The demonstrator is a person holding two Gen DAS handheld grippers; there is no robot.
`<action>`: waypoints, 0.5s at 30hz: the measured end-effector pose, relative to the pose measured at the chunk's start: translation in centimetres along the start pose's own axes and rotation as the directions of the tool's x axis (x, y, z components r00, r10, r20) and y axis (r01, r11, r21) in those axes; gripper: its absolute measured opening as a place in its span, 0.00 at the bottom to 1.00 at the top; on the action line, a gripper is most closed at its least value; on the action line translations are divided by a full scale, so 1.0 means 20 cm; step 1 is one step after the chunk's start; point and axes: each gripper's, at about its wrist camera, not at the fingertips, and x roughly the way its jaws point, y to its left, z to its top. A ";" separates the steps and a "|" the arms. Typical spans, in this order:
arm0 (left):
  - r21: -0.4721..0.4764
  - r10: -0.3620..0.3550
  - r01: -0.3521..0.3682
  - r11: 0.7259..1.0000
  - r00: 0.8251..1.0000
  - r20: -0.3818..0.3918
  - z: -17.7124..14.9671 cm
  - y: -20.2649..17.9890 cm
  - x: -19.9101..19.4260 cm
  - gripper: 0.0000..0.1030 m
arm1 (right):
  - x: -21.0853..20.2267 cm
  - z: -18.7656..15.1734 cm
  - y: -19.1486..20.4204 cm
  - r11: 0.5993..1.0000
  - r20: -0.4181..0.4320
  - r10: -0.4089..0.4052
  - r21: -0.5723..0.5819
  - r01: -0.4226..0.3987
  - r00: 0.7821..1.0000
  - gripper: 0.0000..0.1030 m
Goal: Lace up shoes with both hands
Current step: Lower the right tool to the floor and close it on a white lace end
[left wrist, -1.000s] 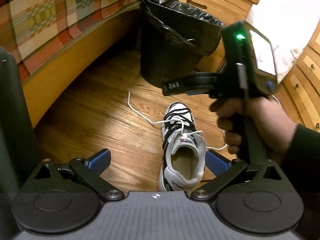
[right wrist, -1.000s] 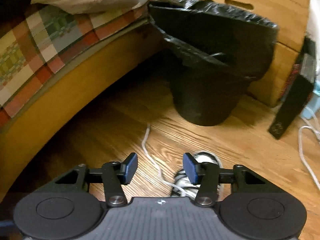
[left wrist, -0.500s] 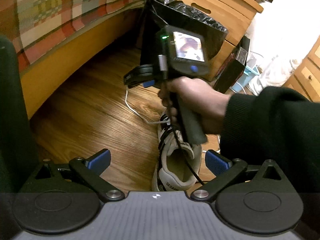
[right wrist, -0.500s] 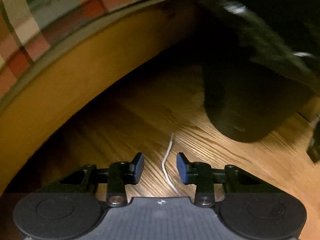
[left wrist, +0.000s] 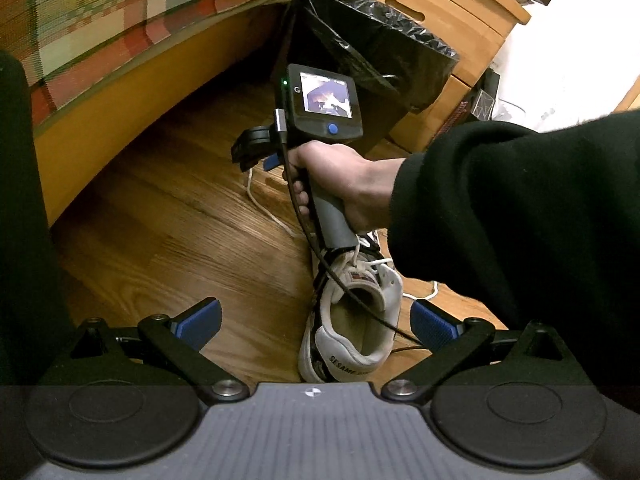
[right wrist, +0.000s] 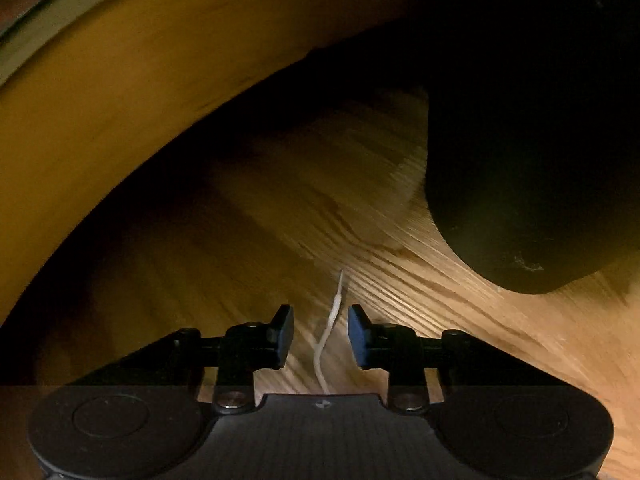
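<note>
A white and black sneaker (left wrist: 352,320) lies on the wooden floor, heel toward me, between the wide pads of my open left gripper (left wrist: 316,326), which hovers above it. One white lace (left wrist: 260,204) trails away from the shoe toward the bin. My right gripper (right wrist: 319,336) is low over the floor with that lace's free end (right wrist: 332,320) lying between its blue pads; its jaws are closing, and a gap still shows on both sides of the lace. In the left wrist view a hand (left wrist: 340,176) in a black sleeve holds the right gripper (left wrist: 256,156) ahead of the shoe.
A black bin (left wrist: 372,52) lined with a bag stands just beyond the lace end, close on the right in the right wrist view (right wrist: 532,140). A wooden bed frame (left wrist: 132,100) with a plaid cover runs along the left. Wooden drawers (left wrist: 440,4) stand behind the bin.
The right gripper has swung left and down to the floor over the lace's free end, its jaws narrowing. The left gripper has stayed open over the shoe.
</note>
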 end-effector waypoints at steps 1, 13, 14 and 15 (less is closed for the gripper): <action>-0.001 0.001 -0.001 1.000 1.000 -0.002 0.00 0.00 0.00 1.00 | 0.02 0.01 0.00 1.000 -0.006 -0.004 -0.003 0.004 1.000 0.31; -0.035 0.006 -0.007 0.999 1.000 -0.030 0.02 0.03 0.03 1.00 | 0.16 0.04 -0.03 0.999 -0.031 -0.019 0.041 0.021 0.999 0.18; -0.032 0.010 -0.011 0.999 0.999 -0.032 0.02 0.03 0.04 1.00 | 0.16 0.04 -0.03 0.999 -0.029 -0.018 0.037 0.019 0.999 0.16; -0.029 0.014 -0.015 0.999 0.999 -0.034 0.02 0.02 0.04 1.00 | 0.16 0.04 -0.03 0.999 -0.030 -0.016 0.040 0.018 0.999 0.10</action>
